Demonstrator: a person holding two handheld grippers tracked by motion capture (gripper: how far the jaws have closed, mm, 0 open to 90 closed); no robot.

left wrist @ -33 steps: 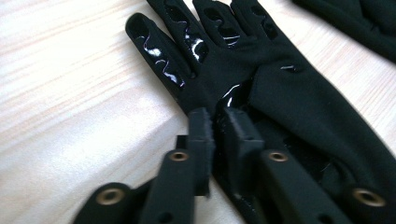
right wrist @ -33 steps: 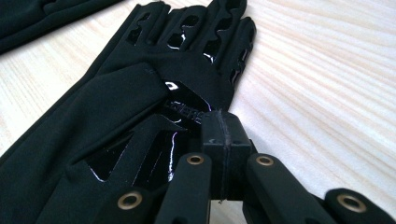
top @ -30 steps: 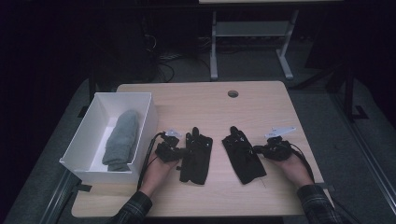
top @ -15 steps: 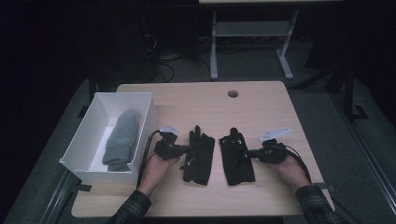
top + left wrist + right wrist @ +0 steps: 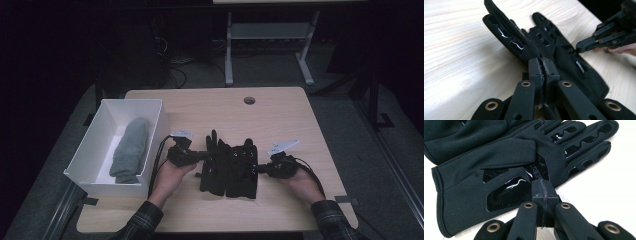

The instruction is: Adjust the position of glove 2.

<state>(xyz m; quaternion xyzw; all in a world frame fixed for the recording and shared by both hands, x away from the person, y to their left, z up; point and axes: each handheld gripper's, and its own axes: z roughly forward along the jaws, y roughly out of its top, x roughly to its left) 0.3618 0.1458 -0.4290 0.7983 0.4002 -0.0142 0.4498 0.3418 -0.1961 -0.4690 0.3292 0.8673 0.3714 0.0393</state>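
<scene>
Two black gloves lie side by side and touching in the middle of the wooden table [image 5: 285,120]. My left gripper [image 5: 206,156] is shut on the outer edge of the left glove [image 5: 212,167]; in the left gripper view its jaws [image 5: 543,62] pinch the fabric of that glove [image 5: 506,40]. My right gripper [image 5: 256,169] is shut on the near edge of the right glove [image 5: 243,172]. In the right gripper view the closed tips [image 5: 543,184] sit on this glove [image 5: 499,170] beside its glossy palm patches. Both gloves' fingers point away from the person.
A white open box [image 5: 92,150] stands at the table's left edge with a rolled grey cloth [image 5: 131,150] inside. A round cable hole [image 5: 249,100] lies at the back of the table. Bare wood surrounds the gloves.
Both grippers have drawn their gloves toward each other. The gap between the gloves has closed and they now touch. The right hand moved left more than the left hand moved right.
</scene>
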